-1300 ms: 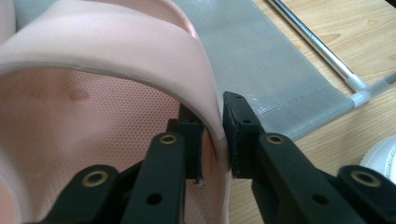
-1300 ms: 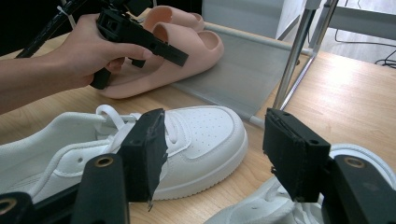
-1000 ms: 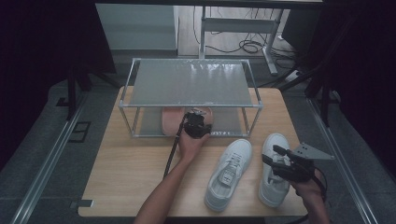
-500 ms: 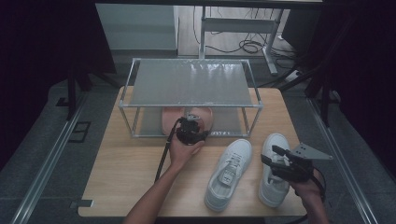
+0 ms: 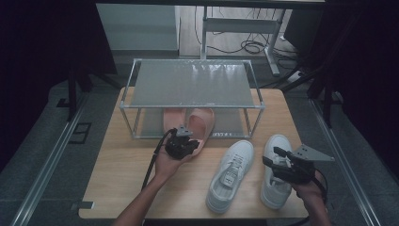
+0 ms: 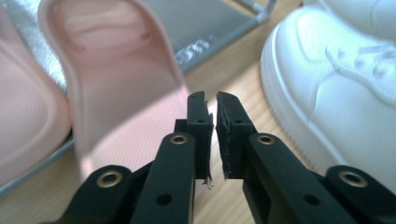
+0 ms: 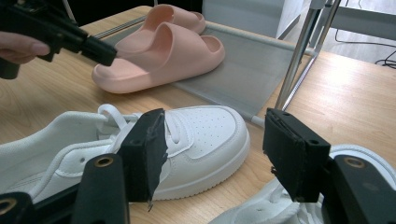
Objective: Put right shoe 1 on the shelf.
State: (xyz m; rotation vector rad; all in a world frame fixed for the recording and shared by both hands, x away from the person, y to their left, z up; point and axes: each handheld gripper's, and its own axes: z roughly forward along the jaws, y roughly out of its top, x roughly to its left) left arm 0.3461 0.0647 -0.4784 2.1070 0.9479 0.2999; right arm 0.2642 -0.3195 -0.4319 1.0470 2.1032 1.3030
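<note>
Pale wooden table [image 5: 127, 179] under dim light, dark drapes to both sides, cables on the floor behind.

Left gripper [image 6: 212, 105]: jaws just closed to a narrow slit, nothing between them, pads bare. Just ahead and to their left in the left gripper view, heel of the nearer pink slipper [image 6: 116, 88], not touched; seen from above, left gripper [image 5: 181, 143] over that heel. Slipper's long axis running away from the jaws, toe in under the metal rack [image 5: 193, 82], heel sticking out onto the wood. Second pink slipper [image 5: 173, 120] alongside, farther under the shelf.

Right gripper [image 7: 212, 140]: jaws wide apart, holding nothing, hovering above the right white sneaker [image 5: 275, 174], contact unclear. Between and beyond its jaws, the left white sneaker [image 7: 187, 135], toe towards the rack, heel towards the person; both sneakers lying side by side lengthwise, near the table's front edge.

Beyond the rack, grey floor and a desk frame [image 5: 244, 26].
</note>
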